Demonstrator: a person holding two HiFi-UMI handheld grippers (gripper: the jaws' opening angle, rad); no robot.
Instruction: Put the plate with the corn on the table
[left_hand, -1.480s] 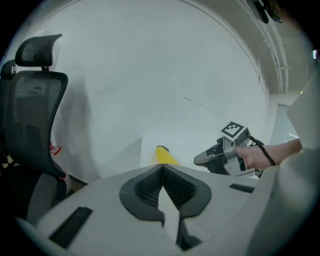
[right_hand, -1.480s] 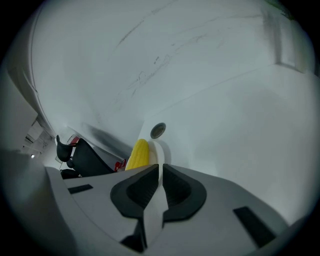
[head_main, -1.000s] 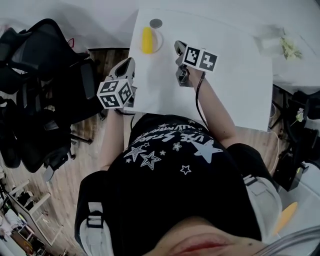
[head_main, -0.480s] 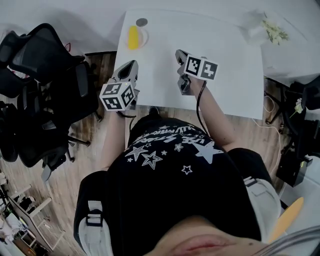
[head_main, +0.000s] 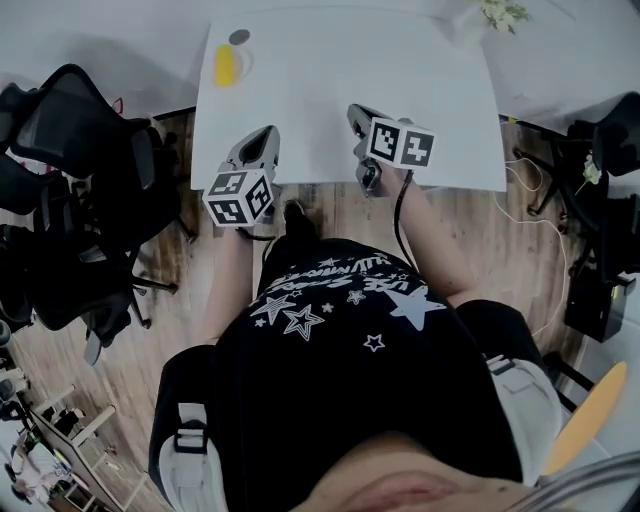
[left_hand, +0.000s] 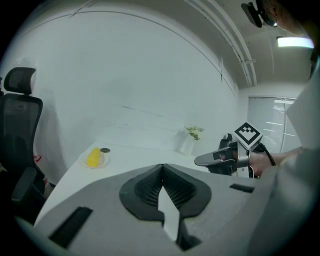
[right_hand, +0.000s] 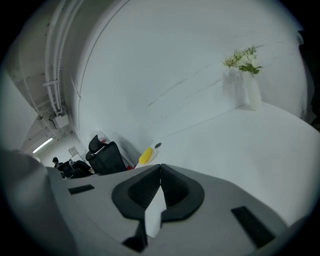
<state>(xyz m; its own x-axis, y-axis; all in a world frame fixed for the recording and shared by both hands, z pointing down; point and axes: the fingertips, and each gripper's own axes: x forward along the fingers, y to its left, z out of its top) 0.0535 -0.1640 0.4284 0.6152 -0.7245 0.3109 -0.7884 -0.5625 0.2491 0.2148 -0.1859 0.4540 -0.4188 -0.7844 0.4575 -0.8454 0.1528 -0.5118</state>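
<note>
A yellow corn cob (head_main: 224, 65) lies on a small white plate (head_main: 240, 69) at the far left corner of the white table (head_main: 400, 80). The left gripper view shows the corn (left_hand: 93, 156) on its plate (left_hand: 83, 161) far ahead; the right gripper view shows the corn (right_hand: 145, 156) too. My left gripper (head_main: 264, 138) hovers at the table's near left edge, shut and empty. My right gripper (head_main: 355, 114) hangs over the near edge, also shut and empty. Both are well short of the plate. The jaws meet in the left gripper (left_hand: 162, 167) and right gripper (right_hand: 160, 168) views.
A small grey disc (head_main: 239, 37) lies just beyond the plate. A vase with a green sprig (head_main: 497, 12) stands at the far right of the table. Black office chairs (head_main: 70, 190) crowd the floor on the left. Cables and dark gear (head_main: 590, 280) lie on the right.
The table has slid away from me in the head view. Both grippers have drawn back from over the table to its near edge. The plate with the corn stayed where it was.
</note>
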